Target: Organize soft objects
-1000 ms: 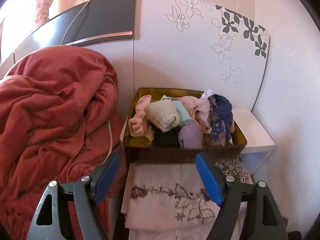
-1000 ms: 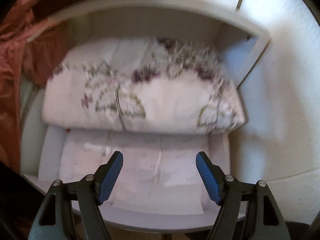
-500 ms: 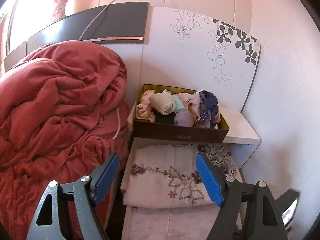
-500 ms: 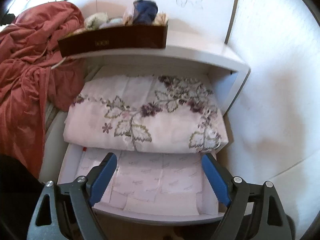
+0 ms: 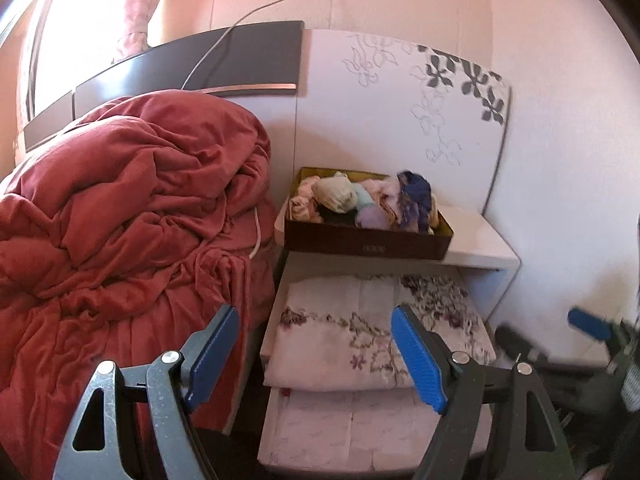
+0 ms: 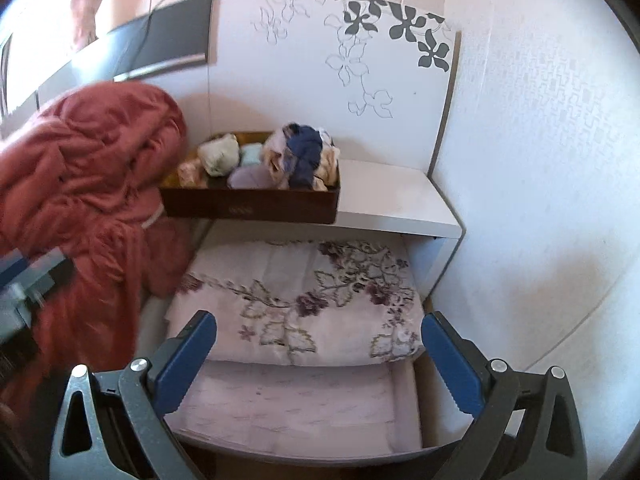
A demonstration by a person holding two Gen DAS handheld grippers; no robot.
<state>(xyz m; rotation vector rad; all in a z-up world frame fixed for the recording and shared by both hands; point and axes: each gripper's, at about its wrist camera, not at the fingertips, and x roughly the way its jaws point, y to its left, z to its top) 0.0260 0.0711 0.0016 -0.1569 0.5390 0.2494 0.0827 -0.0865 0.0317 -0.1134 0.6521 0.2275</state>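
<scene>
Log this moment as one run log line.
left gripper: open, empty | right gripper: open, empty | floral folded bedding: in open drawer | box of rolled clothes: on nightstand top

White nightstand top (image 6: pixel 384 196): brown box (image 6: pixel 256 206) of rolled socks (left side). Open drawer (image 5: pixel 267 338) below: folded floral pillowcase (image 6: pixel 304 304). Bed: red comforter (image 5: pixel 120 220) heaped.
</scene>
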